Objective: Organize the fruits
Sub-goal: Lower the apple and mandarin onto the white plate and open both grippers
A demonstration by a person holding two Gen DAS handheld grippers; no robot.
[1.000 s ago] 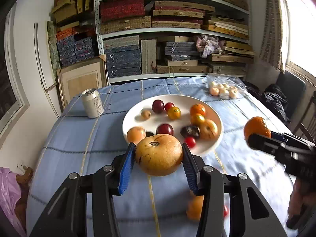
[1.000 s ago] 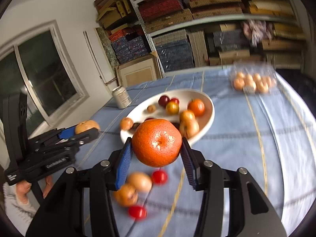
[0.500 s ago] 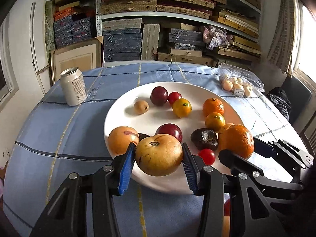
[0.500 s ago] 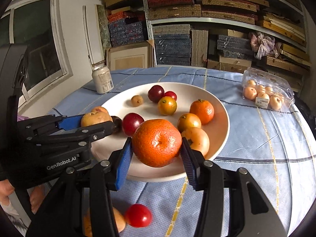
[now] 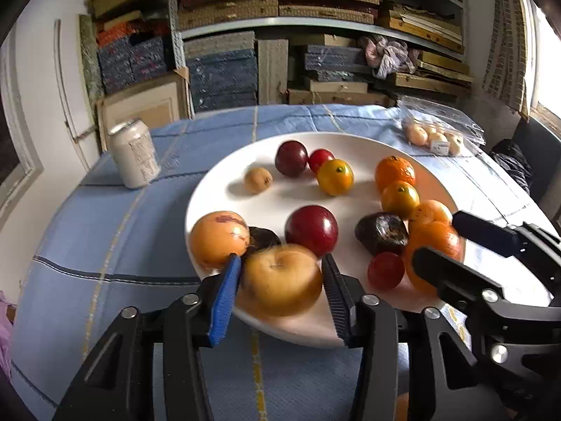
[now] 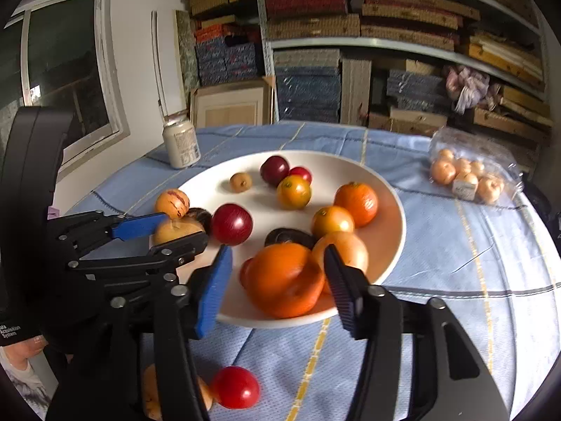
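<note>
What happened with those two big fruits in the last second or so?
Both were carried down onto the white plate and released. The left gripper has just been opening around the yellow-brown apple; the right gripper around the large orange tangerine. The other fruit and the silver can stayed put.

White metal shelving [image 6: 403, 44] packed with stacked boxes on rear wall. White-framed window [image 6: 66, 70] at left. Daylight from right-hand window [image 5: 547, 56]. Bench under blue checked cloth [image 5: 115, 245].

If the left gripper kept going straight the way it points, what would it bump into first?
The yellow-brown apple lying between the left gripper's fingers on the white plate. Its jaws have just been opening, releasing it. Beyond it, probably the dark red plum.
</note>
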